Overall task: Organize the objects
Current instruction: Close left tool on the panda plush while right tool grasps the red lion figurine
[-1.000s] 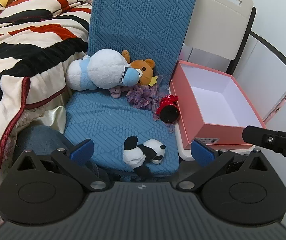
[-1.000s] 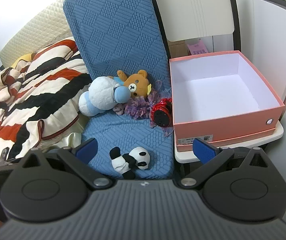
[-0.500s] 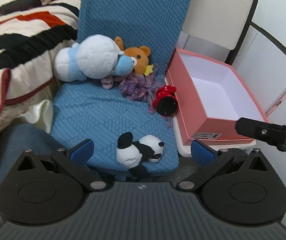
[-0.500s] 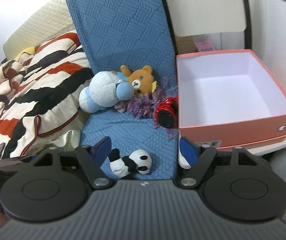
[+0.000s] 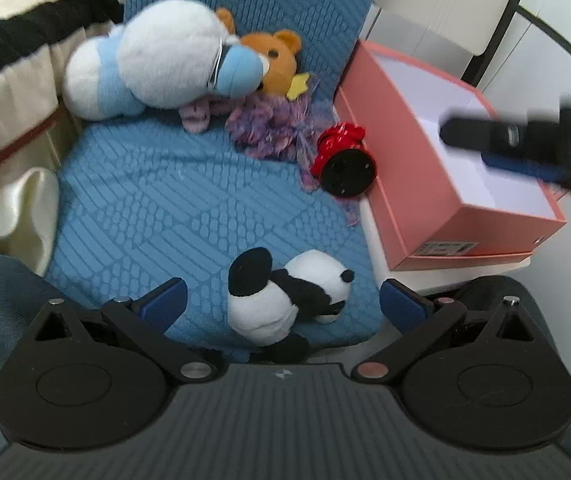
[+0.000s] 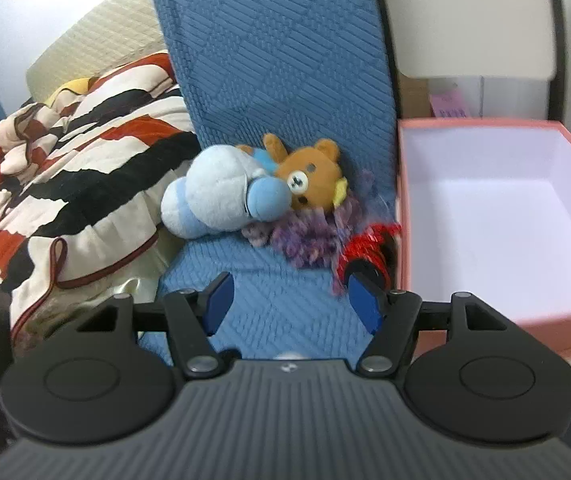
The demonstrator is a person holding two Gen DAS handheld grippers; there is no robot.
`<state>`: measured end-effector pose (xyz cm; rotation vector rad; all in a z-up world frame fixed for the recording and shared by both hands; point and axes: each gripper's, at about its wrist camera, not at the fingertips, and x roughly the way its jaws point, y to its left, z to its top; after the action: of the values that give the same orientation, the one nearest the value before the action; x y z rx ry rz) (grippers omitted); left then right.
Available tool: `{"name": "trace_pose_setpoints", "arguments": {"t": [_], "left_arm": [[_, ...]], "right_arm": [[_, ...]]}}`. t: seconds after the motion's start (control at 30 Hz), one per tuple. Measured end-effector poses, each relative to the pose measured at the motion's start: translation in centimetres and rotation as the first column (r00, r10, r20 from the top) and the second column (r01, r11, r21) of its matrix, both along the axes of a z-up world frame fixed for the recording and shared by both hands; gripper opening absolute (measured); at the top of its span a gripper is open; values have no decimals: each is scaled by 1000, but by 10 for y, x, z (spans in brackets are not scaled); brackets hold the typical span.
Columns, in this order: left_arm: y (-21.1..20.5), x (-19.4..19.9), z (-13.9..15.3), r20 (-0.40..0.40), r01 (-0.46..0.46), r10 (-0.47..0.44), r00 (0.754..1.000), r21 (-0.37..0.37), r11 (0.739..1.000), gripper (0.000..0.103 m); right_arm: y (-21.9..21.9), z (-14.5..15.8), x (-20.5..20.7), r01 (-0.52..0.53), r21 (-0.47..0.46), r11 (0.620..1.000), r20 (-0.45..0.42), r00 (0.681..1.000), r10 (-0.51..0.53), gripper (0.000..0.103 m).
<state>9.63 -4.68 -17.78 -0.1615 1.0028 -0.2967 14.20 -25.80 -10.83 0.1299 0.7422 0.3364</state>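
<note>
Black-white panda; pink box; blue textured cushion; red-black-cream striped blanket.

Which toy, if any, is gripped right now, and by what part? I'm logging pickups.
None. The left gripper stands open around the panda without pressing it. The right gripper, whose jaws have just been closing, has only the blue cushion between its pads.

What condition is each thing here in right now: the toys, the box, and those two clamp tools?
Pink cardboard box: open, empty.
Black-and-white panda plush: lying on the blue cushion, between the left jaws, ungripped.
White-and-blue plush: lying against the brown teddy bear.
Red foil toy: tipped over beside the box.
Left gripper: jaws wide open.
Right gripper: jaws just been closing, nothing between them.
</note>
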Motion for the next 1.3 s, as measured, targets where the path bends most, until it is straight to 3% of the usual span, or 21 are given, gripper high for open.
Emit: {"name": "trace_pose_setpoints", "arguments": {"t": [0.43, 0.73, 0.8, 0.97, 1.13, 1.2, 1.3], "left_arm": [[-4, 27, -52, -104, 89, -88, 991, 9, 996, 103], [-8, 40, -72, -141, 109, -111, 984, -24, 994, 93], [-9, 43, -73, -148, 111, -115, 982, -37, 993, 84], [-8, 46, -75, -132, 112, -124, 984, -93, 989, 74], [0, 47, -76, -112, 77, -93, 989, -138, 987, 68], [6, 48, -75, -103, 55, -72, 992, -167, 984, 67], [13, 49, -72, -85, 19, -36, 996, -190, 982, 66]], "right_arm": [[39, -59, 88, -113, -245, 963, -74, 992, 98, 64], [56, -97, 119, -196, -474, 858, -134, 980, 150, 66], [59, -101, 121, -210, -513, 832, -145, 977, 158, 66], [63, -103, 131, -229, -540, 810, -166, 972, 164, 57], [67, -107, 137, -252, -573, 780, -182, 967, 179, 57], [68, -109, 139, -286, -567, 772, -206, 957, 204, 49], [73, -113, 139, -301, -609, 734, -216, 953, 211, 45]]}}
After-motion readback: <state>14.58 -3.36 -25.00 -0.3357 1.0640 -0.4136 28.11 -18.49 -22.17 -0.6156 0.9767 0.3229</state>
